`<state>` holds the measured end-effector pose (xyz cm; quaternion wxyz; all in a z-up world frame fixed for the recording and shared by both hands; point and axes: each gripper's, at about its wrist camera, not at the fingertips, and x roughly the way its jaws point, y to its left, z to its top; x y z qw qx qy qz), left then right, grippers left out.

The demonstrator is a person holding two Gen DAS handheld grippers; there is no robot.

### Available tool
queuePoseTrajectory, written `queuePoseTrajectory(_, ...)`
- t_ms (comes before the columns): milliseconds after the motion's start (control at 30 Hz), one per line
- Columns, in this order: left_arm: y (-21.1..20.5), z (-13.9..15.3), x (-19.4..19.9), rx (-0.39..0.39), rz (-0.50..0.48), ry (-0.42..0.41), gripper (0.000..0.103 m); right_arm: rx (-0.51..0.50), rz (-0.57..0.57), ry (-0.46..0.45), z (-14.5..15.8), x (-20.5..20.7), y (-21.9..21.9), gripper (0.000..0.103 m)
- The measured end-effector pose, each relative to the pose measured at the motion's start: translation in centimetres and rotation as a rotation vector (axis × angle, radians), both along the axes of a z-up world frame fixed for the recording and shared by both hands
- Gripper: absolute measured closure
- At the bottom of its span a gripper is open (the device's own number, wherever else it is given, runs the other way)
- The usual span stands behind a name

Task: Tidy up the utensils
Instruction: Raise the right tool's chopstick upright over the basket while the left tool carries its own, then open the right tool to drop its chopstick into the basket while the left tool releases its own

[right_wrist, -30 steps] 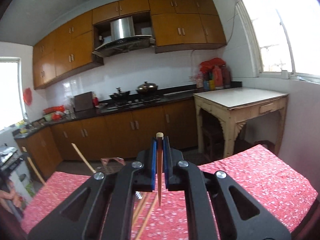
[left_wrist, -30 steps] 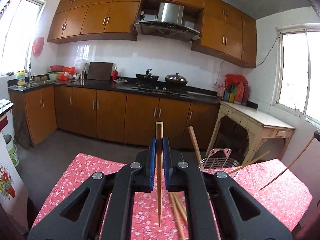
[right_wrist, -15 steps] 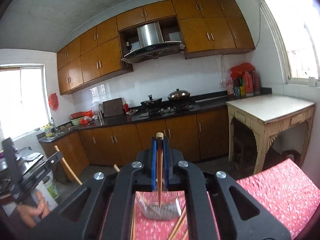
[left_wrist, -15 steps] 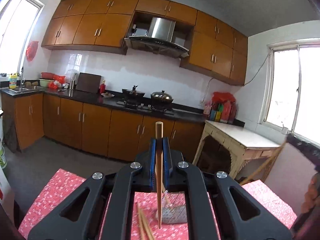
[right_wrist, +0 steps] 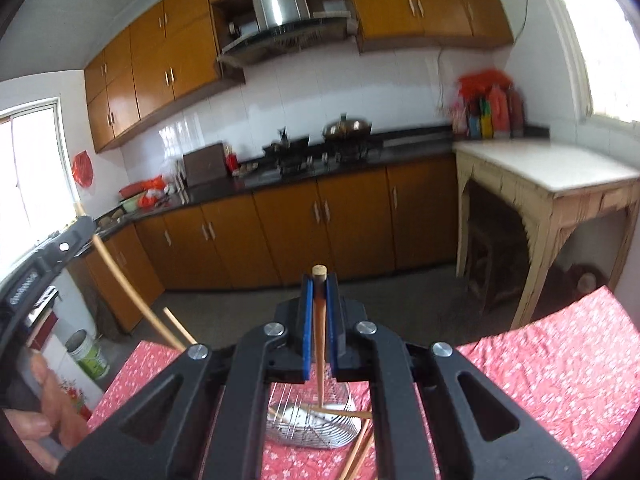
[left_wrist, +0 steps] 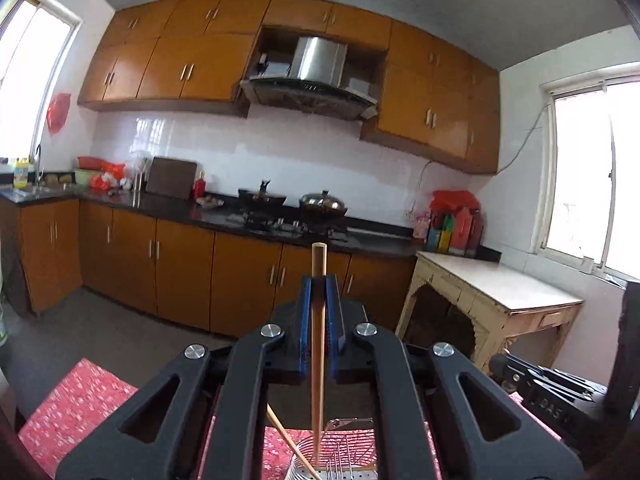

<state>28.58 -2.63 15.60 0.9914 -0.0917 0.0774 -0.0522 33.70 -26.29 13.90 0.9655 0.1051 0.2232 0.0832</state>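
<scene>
Chopsticks are what you're sorting here, and you've got one in each gripper right now: the left gripper [left_wrist: 319, 328] is pinched tight on a chopstick [left_wrist: 318, 360] that runs straight up and down the middle of the left wrist view, and the right gripper [right_wrist: 319, 328] is clamped the same way on its own chopstick [right_wrist: 320, 344] in the centre of the right wrist view. Both tips hang over the wire basket [right_wrist: 308, 420] at the bottom centre of the frame, which sits on the worktop [right_wrist: 560, 360] with the red flowery cloth. A few loose chopsticks [right_wrist: 340, 406] already lie across or poke out of the basket, and a couple more rest on the cloth just beside it. My guess on handling: these things are light, stiff and smooth, so they'll pivot or slide in the pads if you grab too near an end. You're holding up by the thick end, which looks right for dropping them tip first. The basket is open wire, so a thin tip could poke through a gap or snag. The cloth is soft and may bunch if the basket gets nudged. Room-wise it's a kitchen, with orange cabinets [left_wrist: 192, 68] across the upper frame and a pale side table [left_wrist: 500, 292] at the right.
</scene>
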Motion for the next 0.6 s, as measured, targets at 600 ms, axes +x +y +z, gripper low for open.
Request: queuePoseTrajectory(600, 6.3, -4.1, -4.8, 0.017, 0.061, 0.167, 0.066, -0.027, -0.296, 0.065, -6.2, -10.0, -9.8, 0.063)
